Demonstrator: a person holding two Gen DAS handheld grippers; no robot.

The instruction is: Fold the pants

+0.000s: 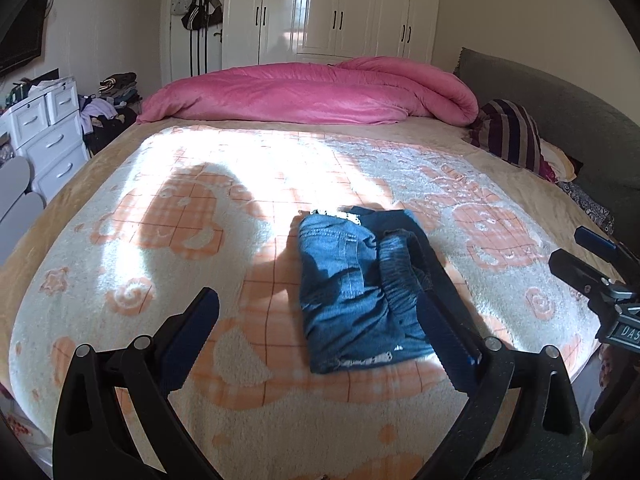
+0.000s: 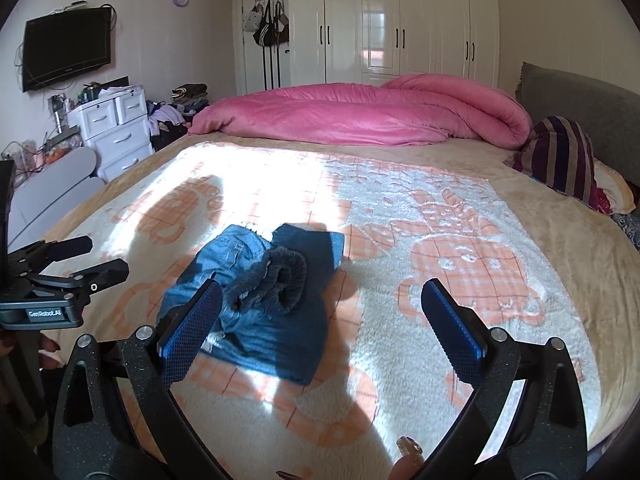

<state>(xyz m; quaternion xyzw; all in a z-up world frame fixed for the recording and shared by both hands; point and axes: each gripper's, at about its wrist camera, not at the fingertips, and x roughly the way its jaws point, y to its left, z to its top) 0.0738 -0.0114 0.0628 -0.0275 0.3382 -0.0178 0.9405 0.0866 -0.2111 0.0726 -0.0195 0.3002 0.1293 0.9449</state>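
My left tool (image 1: pixel 326 312) spread wide, my right tool (image 2: pixel 322 304) wide too, both holding nothing, folded pants (image 1: pixel 360 292) on the blanket (image 1: pixel 200 240) near the bed's (image 1: pixel 48 248) front edge (bare blanket toward 12 o'clock), pink duvet (image 1: pixel 312 92) beyond

Hard sunlight fell across the blanket (image 1: pixel 224 168), bleaching its pattern to near white in both views, while soft rounded shadows lay over the lit patch. The glossy wardrobe (image 2: pixel 400 20) doors threw back a window's glare. The folded pants (image 1: pixel 360 288) looked slightly smeared with blur. Fisheye distortion bowed the bed's edges, and dark vignetting closed the corners.
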